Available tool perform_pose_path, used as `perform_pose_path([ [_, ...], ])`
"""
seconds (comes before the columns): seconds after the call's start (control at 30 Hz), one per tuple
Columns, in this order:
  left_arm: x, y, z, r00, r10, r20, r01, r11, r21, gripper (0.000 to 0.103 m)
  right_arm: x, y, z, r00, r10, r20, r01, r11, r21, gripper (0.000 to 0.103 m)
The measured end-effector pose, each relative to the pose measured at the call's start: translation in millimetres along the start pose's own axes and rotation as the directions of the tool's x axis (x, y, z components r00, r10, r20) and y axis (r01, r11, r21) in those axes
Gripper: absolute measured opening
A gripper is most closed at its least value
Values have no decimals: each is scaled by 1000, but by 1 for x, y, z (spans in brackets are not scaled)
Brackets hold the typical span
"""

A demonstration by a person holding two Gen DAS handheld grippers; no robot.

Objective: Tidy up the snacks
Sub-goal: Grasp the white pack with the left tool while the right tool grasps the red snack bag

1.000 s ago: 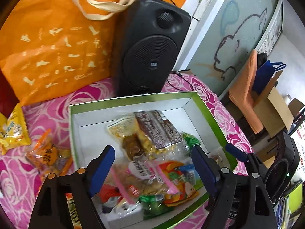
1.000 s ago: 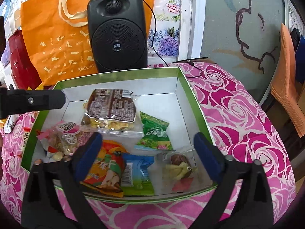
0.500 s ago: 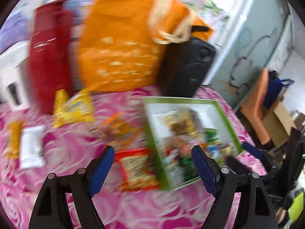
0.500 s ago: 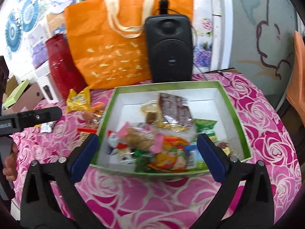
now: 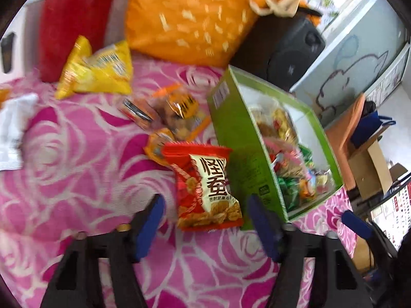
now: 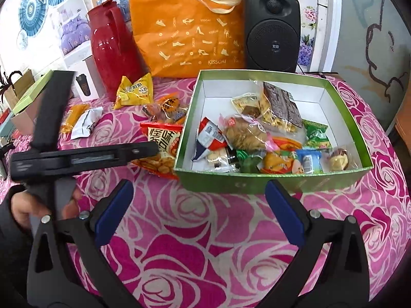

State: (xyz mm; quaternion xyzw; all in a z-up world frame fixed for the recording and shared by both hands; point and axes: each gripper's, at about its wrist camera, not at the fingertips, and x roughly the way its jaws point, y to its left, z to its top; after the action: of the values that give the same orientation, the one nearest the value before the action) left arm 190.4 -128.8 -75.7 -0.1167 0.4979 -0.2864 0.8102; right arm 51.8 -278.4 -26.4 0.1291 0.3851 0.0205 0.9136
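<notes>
A green box [image 6: 269, 179] with a white inside holds several snack packets. Left of it on the pink rose cloth lie a red snack bag [image 5: 208, 187] [image 6: 161, 141], orange-wrapped snacks [image 5: 177, 110] [image 6: 167, 107], a yellow bag [image 5: 102, 69] [image 6: 134, 91] and a white packet [image 6: 86, 123]. My left gripper [image 5: 205, 220] is open, its blue pads either side of the red bag's near end, low over the cloth. My right gripper [image 6: 197, 213] is open and empty, in front of the box's near wall. The left gripper's body [image 6: 77, 157] crosses the right wrist view.
At the back stand a red jug [image 6: 110, 43], an orange tote bag [image 6: 190, 25] and a black speaker [image 6: 272, 30]. A hand [image 6: 20, 208] holds the left gripper at lower left. Small boxes [image 6: 23, 97] sit at the far left; a chair and bags [image 5: 359, 133] beyond the table's right edge.
My left gripper swung left out of the box and came down close over the red snack bag. My right gripper pulled back from the box, which now lies farther ahead.
</notes>
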Motion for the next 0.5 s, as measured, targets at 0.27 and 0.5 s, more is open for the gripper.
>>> perform_pose_path([
  [0.27, -23, 6, -19, 999, -37, -36, 39, 998, 54, 27, 3, 19, 1, 997, 74, -17, -74, 997, -20, 102],
  [0.5, -82, 39, -54, 994, 99, 44, -100, 995, 26, 54, 28, 74, -4, 975, 206, -87, -216, 970, -115, 100],
])
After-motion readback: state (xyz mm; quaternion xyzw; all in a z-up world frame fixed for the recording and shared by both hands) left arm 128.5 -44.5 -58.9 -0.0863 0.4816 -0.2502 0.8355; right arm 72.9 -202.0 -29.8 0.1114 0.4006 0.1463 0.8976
